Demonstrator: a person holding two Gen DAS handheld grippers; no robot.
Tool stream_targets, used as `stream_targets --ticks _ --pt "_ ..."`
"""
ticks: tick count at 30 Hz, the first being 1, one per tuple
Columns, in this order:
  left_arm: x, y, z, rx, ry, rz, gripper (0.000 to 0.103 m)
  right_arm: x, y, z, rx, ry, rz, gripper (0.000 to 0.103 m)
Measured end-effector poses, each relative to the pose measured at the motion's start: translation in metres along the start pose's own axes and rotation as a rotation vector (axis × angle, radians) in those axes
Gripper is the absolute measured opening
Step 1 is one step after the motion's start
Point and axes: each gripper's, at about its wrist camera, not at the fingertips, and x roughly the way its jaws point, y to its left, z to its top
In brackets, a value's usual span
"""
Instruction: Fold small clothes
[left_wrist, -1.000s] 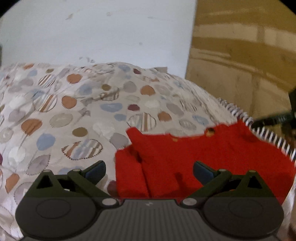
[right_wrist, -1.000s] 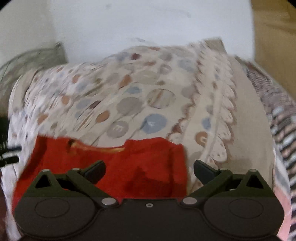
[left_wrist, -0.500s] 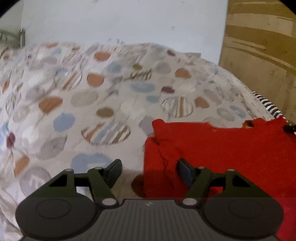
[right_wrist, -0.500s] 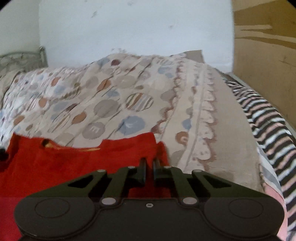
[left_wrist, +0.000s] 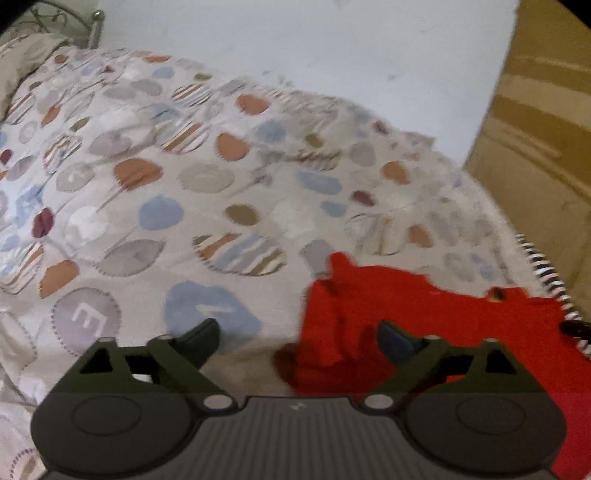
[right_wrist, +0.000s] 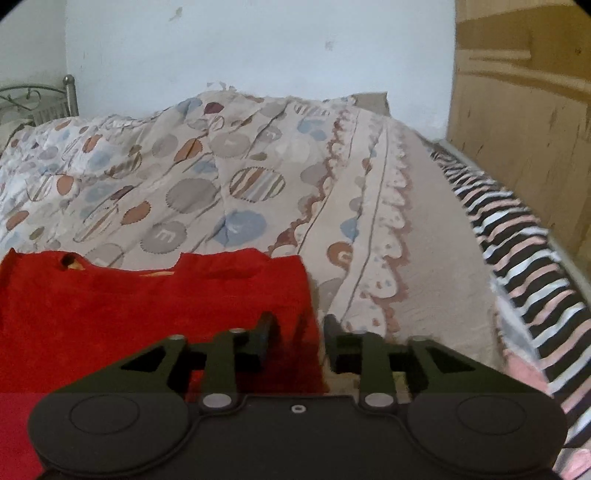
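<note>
A small red garment (left_wrist: 436, 325) lies flat on the patterned bedspread (left_wrist: 155, 192), with its left edge folded over. My left gripper (left_wrist: 297, 341) is open wide over that left edge, holding nothing. In the right wrist view the same red garment (right_wrist: 147, 306) fills the lower left. My right gripper (right_wrist: 297, 338) straddles the garment's right edge with its jaws partly open and a clear gap between the fingers; the cloth lies between them, not pinched.
A striped black, white and pink cloth (right_wrist: 517, 251) runs along the bed's right edge. A wooden wardrobe (right_wrist: 524, 129) stands to the right. A white wall (right_wrist: 258, 48) and a metal bed frame (right_wrist: 40, 96) lie beyond the bed.
My right gripper shut at the garment's right edge half a second ago and has opened partway. My left gripper narrowed, then opened wide again and shifted left. The sleeve fold lies flatter.
</note>
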Motion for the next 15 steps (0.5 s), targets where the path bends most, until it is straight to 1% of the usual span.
stream_targets --ticks 1,2,4,5,6,7,8,9,12,15 --pt "-0.004 -0.003 -0.001 0.0 -0.005 -0.012 0.1 -0.005 0.002 0.0 -0.005 -0.012 -0.019 0.06" --pt "-0.009 -0.008 -0.002 0.003 -0.006 -0.021 0.1 -0.012 0.005 -0.001 -0.012 -0.031 -0.036 0.074" --pt "-0.017 -0.016 -0.006 0.019 -0.002 -0.043 0.102 -0.025 0.014 -0.004 -0.034 -0.065 -0.017 0.082" --pt "-0.021 -0.021 -0.01 0.027 0.0 -0.044 0.102 -0.031 0.019 -0.005 -0.045 -0.072 -0.004 0.089" --pt "-0.026 -0.025 -0.014 0.034 0.005 -0.035 0.102 -0.037 0.026 -0.006 -0.053 -0.079 0.007 0.092" --pt "-0.031 -0.03 -0.019 0.04 0.016 -0.016 0.102 -0.044 0.034 -0.009 -0.059 -0.09 0.017 0.099" --pt "-0.036 -0.035 -0.025 0.044 0.022 -0.003 0.102 -0.052 0.042 -0.012 -0.066 -0.105 0.03 0.102" --pt "-0.042 -0.038 -0.031 0.045 0.018 -0.004 0.102 -0.058 0.051 -0.015 -0.078 -0.121 0.046 0.102" --pt "-0.057 -0.044 -0.05 0.037 0.001 -0.029 0.102 -0.075 0.075 -0.024 -0.101 -0.17 0.067 0.102" --pt "-0.062 -0.052 -0.065 0.063 0.031 -0.008 0.102 -0.084 0.099 -0.035 -0.146 -0.189 0.092 0.102"
